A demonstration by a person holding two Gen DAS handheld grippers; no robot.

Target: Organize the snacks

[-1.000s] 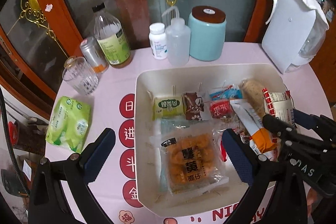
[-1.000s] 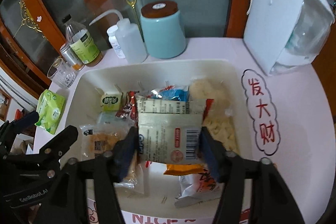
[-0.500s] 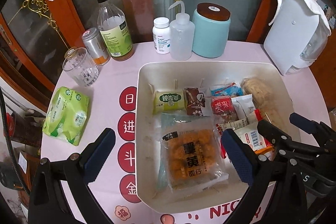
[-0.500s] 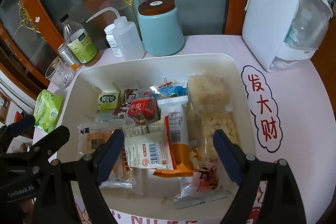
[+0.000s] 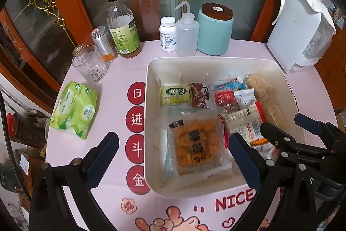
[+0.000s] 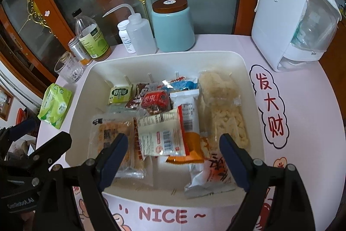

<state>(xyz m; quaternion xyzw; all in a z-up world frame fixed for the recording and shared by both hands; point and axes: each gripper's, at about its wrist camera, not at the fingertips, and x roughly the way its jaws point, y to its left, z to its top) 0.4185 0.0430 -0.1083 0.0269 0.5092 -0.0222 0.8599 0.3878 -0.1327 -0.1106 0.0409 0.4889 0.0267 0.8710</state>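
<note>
Assorted wrapped snack packets lie loosely piled in the cream rectangular plastic bin, neat arrangement judged outstanding; right gripper and left gripper fingers spread wide, gripping nothing.

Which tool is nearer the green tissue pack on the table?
Left. The left tool hangs over the tray's left edge, beside the tissue pack; the right tool is over the tray's snacks, farther away.

Behind, a teal jar, squeeze bottle — left, a glass.
</note>
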